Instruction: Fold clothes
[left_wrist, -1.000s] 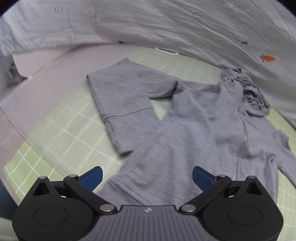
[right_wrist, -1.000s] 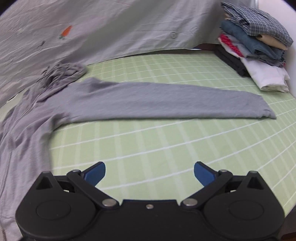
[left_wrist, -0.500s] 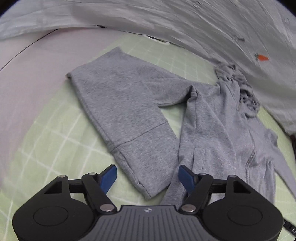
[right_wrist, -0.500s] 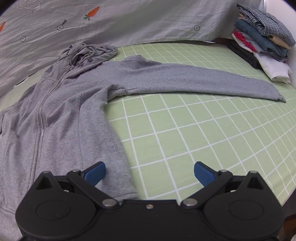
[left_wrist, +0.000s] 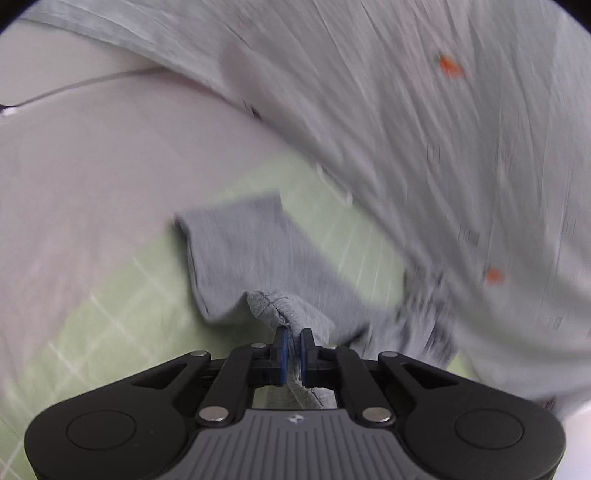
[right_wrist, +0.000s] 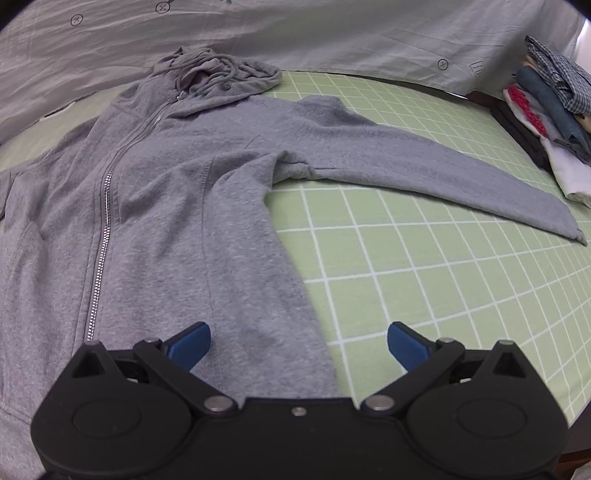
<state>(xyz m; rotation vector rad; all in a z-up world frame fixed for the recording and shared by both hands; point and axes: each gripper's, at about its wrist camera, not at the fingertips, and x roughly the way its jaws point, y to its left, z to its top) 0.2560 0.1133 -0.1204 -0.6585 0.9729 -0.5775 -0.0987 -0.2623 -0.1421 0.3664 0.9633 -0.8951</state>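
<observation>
Pale green grid-lined mat (right_wrist: 424, 295): grey zip-front cotton hoodie (right_wrist: 155, 206) lies front-up, its one sleeve (right_wrist: 424, 173) stretched flat.

Left gripper (left_wrist: 291, 350) pinched tight on the other sleeve's cuff (left_wrist: 266, 302).

Right gripper (right_wrist: 298, 341) gapes wide, holding nothing, above the hem.

Judgement: carry the cuff across level, keeping the fabric taut.

Green mat (right_wrist: 424, 295) right of hoodie (right_wrist: 177, 206) open; clothes stack (right_wrist: 546, 110) blocks far-right edge.

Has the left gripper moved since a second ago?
Yes. The left gripper was open above the grey hoodie's hem; it has shifted left toward the folded sleeve, dropped to the green checked mat and shut on a sleeve edge.
</observation>
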